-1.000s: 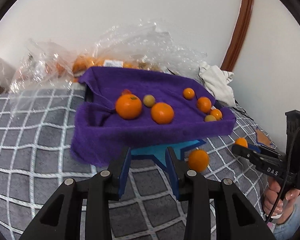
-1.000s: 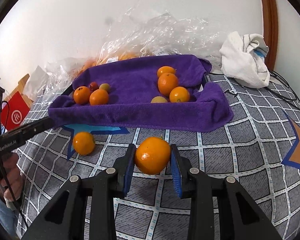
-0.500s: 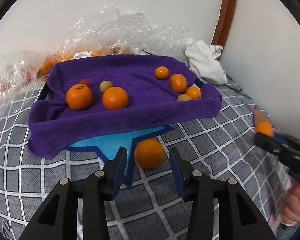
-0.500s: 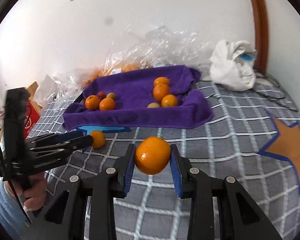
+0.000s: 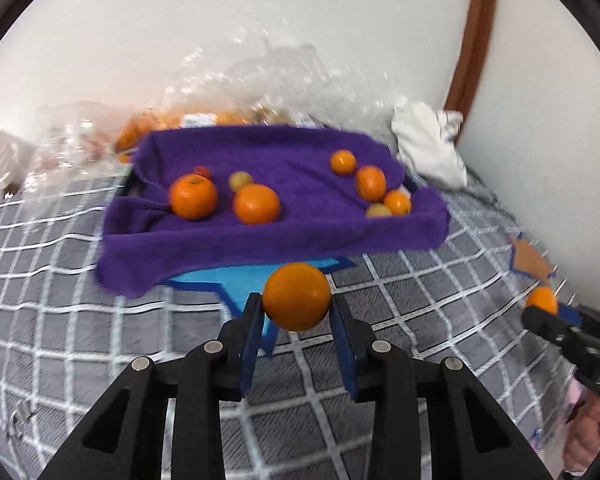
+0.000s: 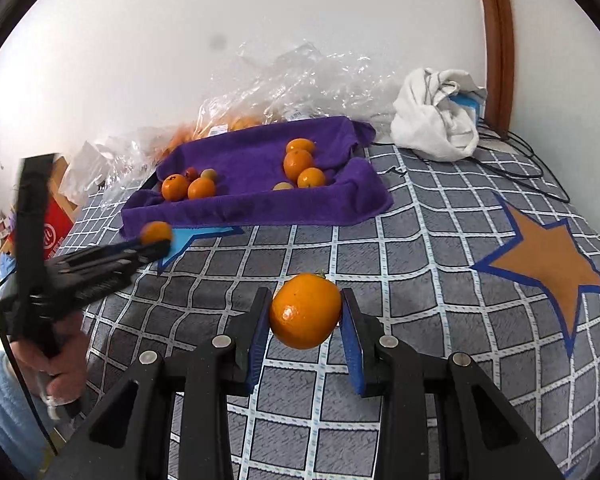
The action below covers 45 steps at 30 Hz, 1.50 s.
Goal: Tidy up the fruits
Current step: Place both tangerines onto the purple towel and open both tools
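Observation:
My left gripper (image 5: 296, 312) is shut on an orange (image 5: 297, 297) and holds it above the checked bedspread, just in front of the purple towel-lined tray (image 5: 268, 240). It also shows in the right wrist view (image 6: 156, 240) with that orange (image 6: 156, 233). My right gripper (image 6: 305, 320) is shut on a larger orange (image 6: 305, 311), held above the bedspread well short of the tray (image 6: 260, 206). It shows at the right edge of the left wrist view (image 5: 548, 312). Several oranges and small yellowish fruits lie in the tray in two groups.
Crumpled clear plastic bags (image 6: 300, 80) with more oranges lie behind the tray against the wall. A white cloth (image 6: 436, 120) and cables sit at the back right. A red box (image 6: 54, 224) stands at the left. An orange star (image 6: 548, 256) is printed on the bedspread.
My left gripper has closed on the orange that lay on the blue star and lifted it. My right gripper, still holding its orange, has drawn back from the tray.

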{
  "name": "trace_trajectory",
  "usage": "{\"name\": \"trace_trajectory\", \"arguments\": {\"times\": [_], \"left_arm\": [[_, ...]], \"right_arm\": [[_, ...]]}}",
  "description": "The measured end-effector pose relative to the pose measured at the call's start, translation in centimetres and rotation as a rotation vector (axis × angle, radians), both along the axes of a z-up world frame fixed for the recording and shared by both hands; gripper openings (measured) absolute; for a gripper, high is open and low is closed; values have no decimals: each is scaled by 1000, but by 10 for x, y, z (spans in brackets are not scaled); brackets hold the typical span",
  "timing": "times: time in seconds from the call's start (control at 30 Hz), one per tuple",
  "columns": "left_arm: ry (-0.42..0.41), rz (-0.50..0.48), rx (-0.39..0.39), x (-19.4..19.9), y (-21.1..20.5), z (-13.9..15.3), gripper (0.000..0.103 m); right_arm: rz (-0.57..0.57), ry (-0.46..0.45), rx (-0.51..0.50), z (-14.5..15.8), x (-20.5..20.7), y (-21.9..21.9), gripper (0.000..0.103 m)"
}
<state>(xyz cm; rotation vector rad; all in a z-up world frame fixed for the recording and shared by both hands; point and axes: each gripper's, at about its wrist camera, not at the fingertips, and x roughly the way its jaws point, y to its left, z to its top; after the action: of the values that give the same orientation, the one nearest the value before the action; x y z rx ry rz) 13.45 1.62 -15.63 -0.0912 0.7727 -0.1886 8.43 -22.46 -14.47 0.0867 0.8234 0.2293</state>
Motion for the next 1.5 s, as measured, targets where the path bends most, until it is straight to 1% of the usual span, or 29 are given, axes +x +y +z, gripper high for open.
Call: {"name": "trace_trajectory", "arguments": {"times": [0.1,0.2,0.33,0.43,0.53,0.63,0.83,0.97,1.03,1.33,1.5], "left_arm": [[-36,27,-29,-15,17,19,32],[-82,64,-30,-29,32,43,32],[-93,123,-17,-37,47,68,32],[-135,152,-20,-47,63,88,32],[-154,164,-47,-52,80,105,32],[-157,174,-64,-48,92,116,32],[-160,208,-92,-29,110,129,32],[-144,211,-127,-5,121,133,32],[-137,214,-133,8,125,134,32],[-123,213,-111,64,127,140,32],[-97,198,-99,90,125,131,32]], "right_arm": [[-12,-12,-16,9,-3,3,34],[-17,-22,-14,19,-4,6,34],[-17,-46,-15,36,-7,14,34],[-24,-63,-34,44,-8,23,34],[-36,-48,-16,46,-4,28,34],[-36,-37,8,49,3,33,34],[-28,-46,-9,61,27,44,34],[-24,-49,-22,66,51,48,34],[-25,-54,-27,68,63,49,34],[-36,-80,-59,68,111,54,34],[-35,-73,-53,56,129,56,34]]}}
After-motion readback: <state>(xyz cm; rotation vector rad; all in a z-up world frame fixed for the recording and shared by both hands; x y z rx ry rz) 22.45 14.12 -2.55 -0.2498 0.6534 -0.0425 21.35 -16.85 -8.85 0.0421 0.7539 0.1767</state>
